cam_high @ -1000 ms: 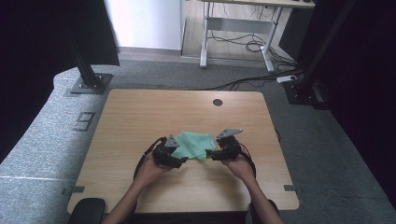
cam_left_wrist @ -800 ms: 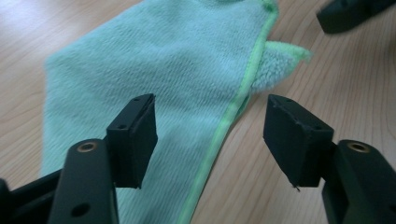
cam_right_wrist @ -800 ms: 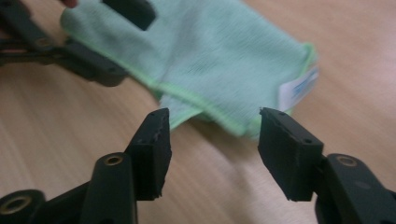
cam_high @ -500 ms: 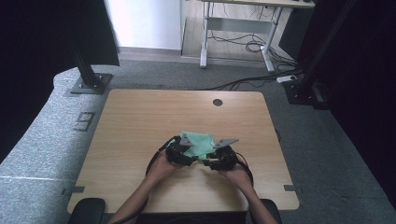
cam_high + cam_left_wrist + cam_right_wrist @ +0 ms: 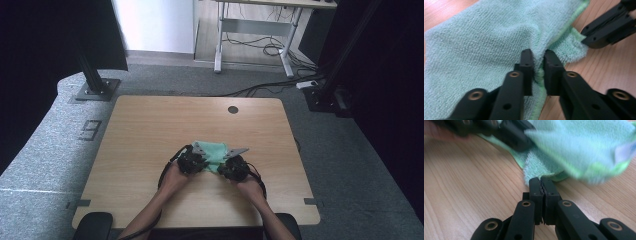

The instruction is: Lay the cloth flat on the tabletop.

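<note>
A light green terry cloth point(image 5: 214, 151) lies bunched on the wooden table point(image 5: 150, 130), between both hand-held grippers. My left gripper point(image 5: 202, 162) holds its near left edge. In the left gripper view the jaws point(image 5: 538, 53) are shut on a raised fold of the cloth point(image 5: 479, 42), with the other gripper point(image 5: 607, 26) at the upper right. My right gripper point(image 5: 222, 168) sits close beside the left one. Its jaws point(image 5: 540, 180) are pressed together on a corner of the cloth point(image 5: 574, 147), just above the tabletop. The left gripper point(image 5: 509, 132) shows blurred at the top.
A round cable hole point(image 5: 233, 109) sits near the table's far edge. Two black post bases point(image 5: 95, 90) point(image 5: 325, 97) stand on the grey floor beyond the table. A desk frame with cables point(image 5: 260, 45) is farther back.
Both grippers have come together toward the middle of the table. The cloth, stretched wide between them before, now sits folded into a narrower bunch.
</note>
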`<state>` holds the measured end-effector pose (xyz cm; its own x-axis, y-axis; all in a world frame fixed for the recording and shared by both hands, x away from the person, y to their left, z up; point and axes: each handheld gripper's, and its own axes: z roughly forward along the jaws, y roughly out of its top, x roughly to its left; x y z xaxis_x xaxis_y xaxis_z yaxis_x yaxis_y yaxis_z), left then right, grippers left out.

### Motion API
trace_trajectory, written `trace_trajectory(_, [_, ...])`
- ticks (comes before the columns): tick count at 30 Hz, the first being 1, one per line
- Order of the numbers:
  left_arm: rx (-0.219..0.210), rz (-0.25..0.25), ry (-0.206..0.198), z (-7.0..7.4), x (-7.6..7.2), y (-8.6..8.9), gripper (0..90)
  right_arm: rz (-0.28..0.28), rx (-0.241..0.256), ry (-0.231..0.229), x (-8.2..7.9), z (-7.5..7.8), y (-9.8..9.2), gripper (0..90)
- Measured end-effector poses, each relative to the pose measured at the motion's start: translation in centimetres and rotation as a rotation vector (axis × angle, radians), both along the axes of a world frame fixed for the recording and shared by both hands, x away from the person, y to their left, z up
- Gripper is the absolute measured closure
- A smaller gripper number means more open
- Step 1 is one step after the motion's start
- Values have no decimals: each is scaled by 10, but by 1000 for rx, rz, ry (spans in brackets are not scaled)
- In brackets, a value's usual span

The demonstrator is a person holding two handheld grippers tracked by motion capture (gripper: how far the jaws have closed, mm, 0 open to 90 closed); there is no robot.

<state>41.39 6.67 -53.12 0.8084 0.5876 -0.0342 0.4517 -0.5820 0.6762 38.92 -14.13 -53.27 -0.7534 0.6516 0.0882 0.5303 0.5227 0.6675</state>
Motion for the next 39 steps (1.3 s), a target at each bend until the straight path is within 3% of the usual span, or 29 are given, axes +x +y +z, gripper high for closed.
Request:
trace_trajectory(11, [-86, 73, -46, 30, 9, 27, 838, -48, 2, -40, 2, 15, -19, 871])
trace_trajectory(26, [-182, 178, -66, 56, 18, 77, 834, -98, 27, -106, 10, 49, -45, 871])
trace_trajectory(30, [-195, 208, -57, 64, 26, 91, 827, -108, 31, -144, 22, 68, -44, 870])
trace_trajectory(34, [-185, 262, -45, 67, 42, 105, 815, -133, 15, -174, 45, 86, -38, 869])
trace_trajectory(37, [-165, 304, -32, 61, 54, 112, 782, -159, 8, -174, 67, 90, -32, 864])
trace_trajectory(39, [-138, 336, -37, 56, 60, 116, 703, -174, 6, -167, 77, 88, -29, 816])
